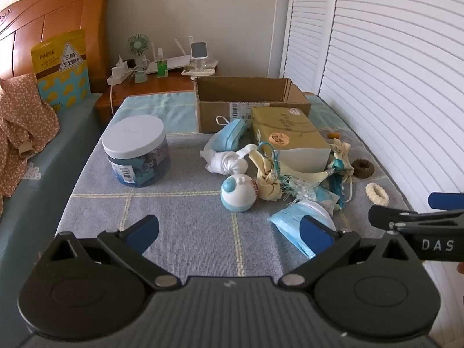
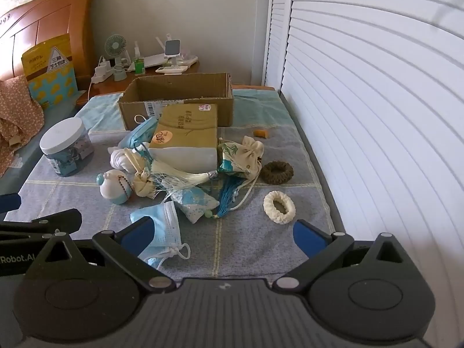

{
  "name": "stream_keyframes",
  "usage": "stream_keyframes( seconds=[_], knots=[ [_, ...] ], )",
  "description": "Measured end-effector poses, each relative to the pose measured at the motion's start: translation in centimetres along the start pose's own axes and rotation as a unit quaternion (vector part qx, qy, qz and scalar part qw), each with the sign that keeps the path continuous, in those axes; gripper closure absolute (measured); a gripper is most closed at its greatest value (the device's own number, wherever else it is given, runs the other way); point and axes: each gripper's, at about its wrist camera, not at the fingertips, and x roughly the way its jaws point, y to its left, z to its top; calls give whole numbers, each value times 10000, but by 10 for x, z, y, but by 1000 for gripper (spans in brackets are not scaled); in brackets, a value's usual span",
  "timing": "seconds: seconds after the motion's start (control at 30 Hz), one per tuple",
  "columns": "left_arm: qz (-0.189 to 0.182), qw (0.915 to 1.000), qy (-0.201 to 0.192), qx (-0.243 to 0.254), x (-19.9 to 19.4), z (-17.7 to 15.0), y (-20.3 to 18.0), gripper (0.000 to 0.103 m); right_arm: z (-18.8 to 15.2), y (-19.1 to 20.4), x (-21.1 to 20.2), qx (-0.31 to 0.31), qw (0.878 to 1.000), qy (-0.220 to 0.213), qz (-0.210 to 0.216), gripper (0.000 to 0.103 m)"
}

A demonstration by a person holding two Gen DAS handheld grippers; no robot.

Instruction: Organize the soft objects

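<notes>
both grippers are showing black housings with round discs, triangular cut-outs and silver pivot screws. blue pads are lining the black fingers (image 1: pixel 316 233). white lettering is running along their sides.

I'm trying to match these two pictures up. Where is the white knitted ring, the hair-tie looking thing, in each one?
Left wrist view: the white knitted ring lies at the far right on the grey mat, just above the other gripper's tip.
Right wrist view: the ring lies right of centre, in front of the dark brown ring.
Shared landmark: the open cardboard box at the back of the mat, behind the pile.
</notes>
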Motion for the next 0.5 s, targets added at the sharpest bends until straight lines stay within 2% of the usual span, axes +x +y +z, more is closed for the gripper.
stream_keyframes(
  seconds=[0.5],
  knots=[
    [-19,10000,-3,3,-1,0,0,1,0,-1,1,-1,10000,-12,-5,0]
  ],
)
